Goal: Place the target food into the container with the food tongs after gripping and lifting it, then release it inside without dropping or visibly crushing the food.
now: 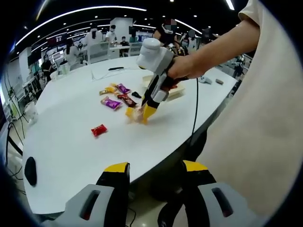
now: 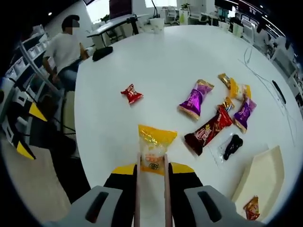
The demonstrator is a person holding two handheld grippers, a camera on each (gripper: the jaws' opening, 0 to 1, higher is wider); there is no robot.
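Tongs in my right gripper pinched the yellow snack packet lightly, avoiding crushing, container at three o'clock; left gripper idled spread.

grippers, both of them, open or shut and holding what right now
Left gripper: open, holding nothing, off the table's near edge.
Right gripper: shut on the tongs, which pinch the yellow snack packet.

Snack packets lie on the table, beside the container.
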